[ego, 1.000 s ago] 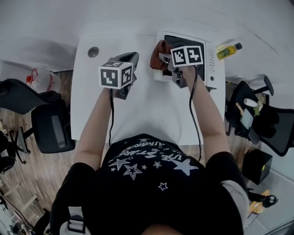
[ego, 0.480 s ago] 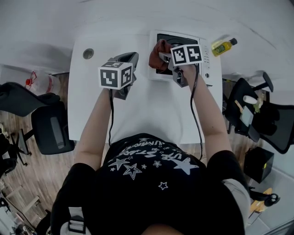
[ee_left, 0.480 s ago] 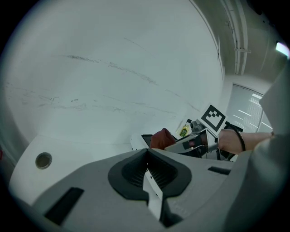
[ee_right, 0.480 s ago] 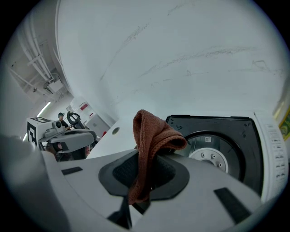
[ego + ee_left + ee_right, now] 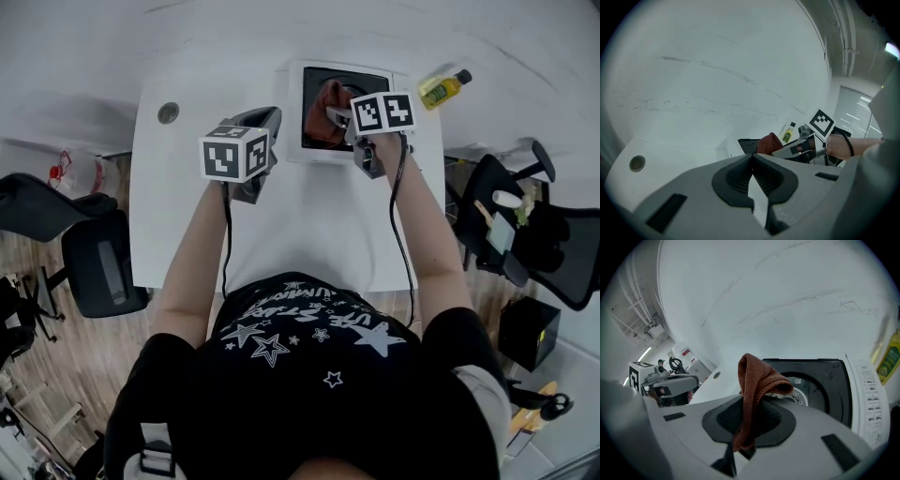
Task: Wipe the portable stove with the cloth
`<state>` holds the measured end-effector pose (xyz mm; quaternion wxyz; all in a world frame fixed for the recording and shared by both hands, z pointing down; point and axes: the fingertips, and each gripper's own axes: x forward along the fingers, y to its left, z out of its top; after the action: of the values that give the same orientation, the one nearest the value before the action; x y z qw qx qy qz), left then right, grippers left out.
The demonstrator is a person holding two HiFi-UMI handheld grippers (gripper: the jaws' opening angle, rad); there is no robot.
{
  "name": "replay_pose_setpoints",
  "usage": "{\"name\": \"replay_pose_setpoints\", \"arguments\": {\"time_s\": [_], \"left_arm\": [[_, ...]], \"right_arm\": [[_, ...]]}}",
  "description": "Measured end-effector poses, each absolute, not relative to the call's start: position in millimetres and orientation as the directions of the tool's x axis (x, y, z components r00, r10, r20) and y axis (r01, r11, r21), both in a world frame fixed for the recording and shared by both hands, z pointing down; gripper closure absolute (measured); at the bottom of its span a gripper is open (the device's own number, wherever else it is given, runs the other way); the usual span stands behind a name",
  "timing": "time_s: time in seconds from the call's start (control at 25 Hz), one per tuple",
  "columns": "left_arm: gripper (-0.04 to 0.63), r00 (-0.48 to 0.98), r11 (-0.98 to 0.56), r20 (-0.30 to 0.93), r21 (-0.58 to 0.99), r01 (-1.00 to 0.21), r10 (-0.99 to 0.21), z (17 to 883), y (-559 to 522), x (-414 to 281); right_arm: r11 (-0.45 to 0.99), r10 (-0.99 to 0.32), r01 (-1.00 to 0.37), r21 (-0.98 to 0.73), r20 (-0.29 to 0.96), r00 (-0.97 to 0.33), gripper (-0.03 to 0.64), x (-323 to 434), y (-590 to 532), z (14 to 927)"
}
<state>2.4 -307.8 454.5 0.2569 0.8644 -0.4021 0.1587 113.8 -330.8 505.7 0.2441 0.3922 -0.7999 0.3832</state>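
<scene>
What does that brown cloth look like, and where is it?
The cloth is rusty brown and looks soft and woven, like a small towel. It is bunched and folded, pinched between the shut jaws of the right tool. One fold stands up and flops forward, and a tail hangs down on the near side. It sits above the black top of the portable stove, toward its left side. Whether it touches the stove cannot be told.

No legible text, shirt lettering (image 5: 302,306) blurred (stove panel (image 5: 872,397) print too small)

Crumpled rust-brown cloth (image 5: 324,103) over the portable stove (image 5: 367,81) — white, black-topped.
</scene>
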Motion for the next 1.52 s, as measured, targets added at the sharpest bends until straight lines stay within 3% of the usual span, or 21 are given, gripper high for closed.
{"name": "replay_pose_setpoints", "arguments": {"time_s": [1.52], "left_arm": [[0.588,0.648,-0.587,0.496,0.298,-0.752,-0.578,459,-289,133]], "right_arm": [[0.296,-0.527,-0.845,-0.446,0.661,-0.533,0.558,282,-306,507]]}}
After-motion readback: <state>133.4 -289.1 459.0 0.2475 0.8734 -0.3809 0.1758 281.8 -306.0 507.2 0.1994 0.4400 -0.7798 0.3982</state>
